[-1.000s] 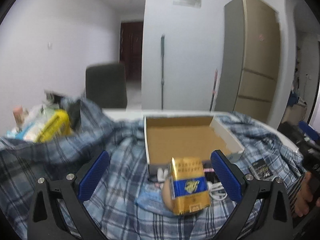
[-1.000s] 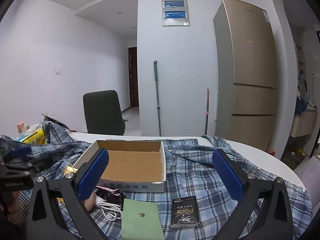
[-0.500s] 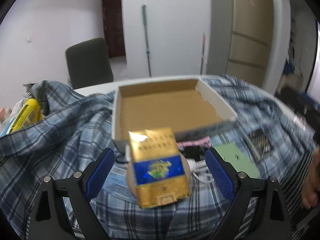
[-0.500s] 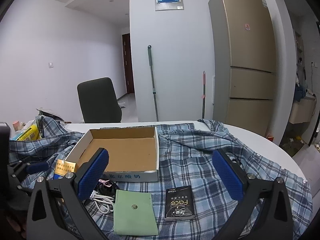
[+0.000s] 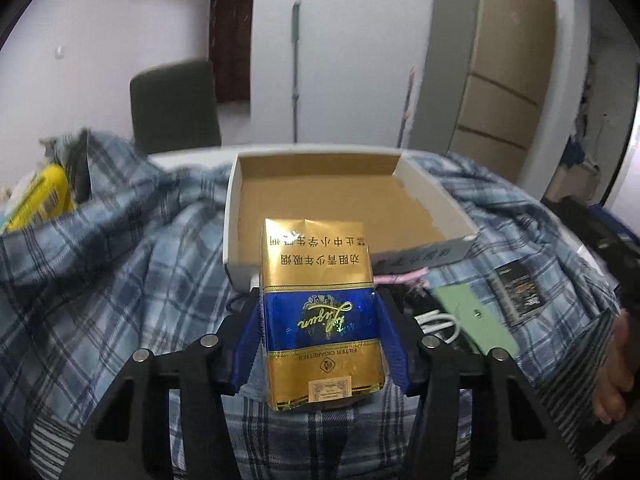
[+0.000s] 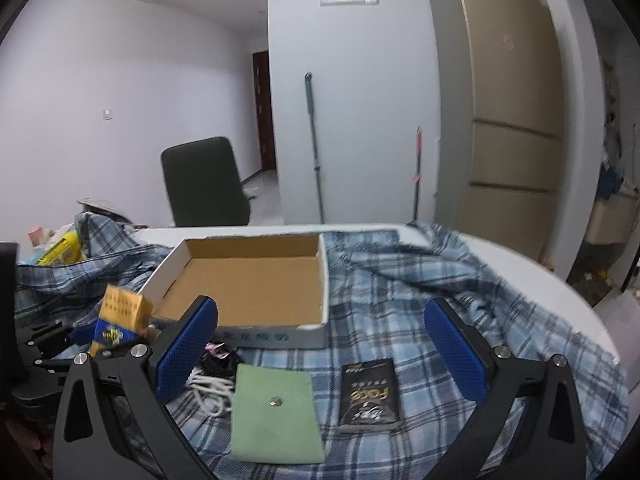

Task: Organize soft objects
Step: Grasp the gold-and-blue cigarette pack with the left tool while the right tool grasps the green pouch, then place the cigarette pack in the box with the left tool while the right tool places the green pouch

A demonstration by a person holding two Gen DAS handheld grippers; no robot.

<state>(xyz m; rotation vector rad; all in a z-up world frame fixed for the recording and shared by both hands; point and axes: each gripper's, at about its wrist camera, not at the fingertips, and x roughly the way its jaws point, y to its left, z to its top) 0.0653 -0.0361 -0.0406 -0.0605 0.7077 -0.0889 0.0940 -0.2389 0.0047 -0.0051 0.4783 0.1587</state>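
Since a second ago, the left gripper (image 5: 318,330) has been brought down and forward around the gold-and-blue soft cigarette packet (image 5: 320,312), and its blue ribbed pads, then spread wide, are now seen closing against the packet's two sides. The packet is held upright between them, just in front of the near wall of the shallow open cardboard box (image 5: 436,200). The box is set on a blue plaid cloth (image 5: 120,280) spread over the white round table (image 6: 576,300). The right gripper (image 6: 322,354) is kept spread wide with nothing between its pads, above the cloth. Below it, a pale green flat pouch with a snap (image 6: 276,416) and a black flat sachet (image 6: 370,394) are laid side by side, and a coiled white cable (image 6: 210,392) is seen just left of the pouch.
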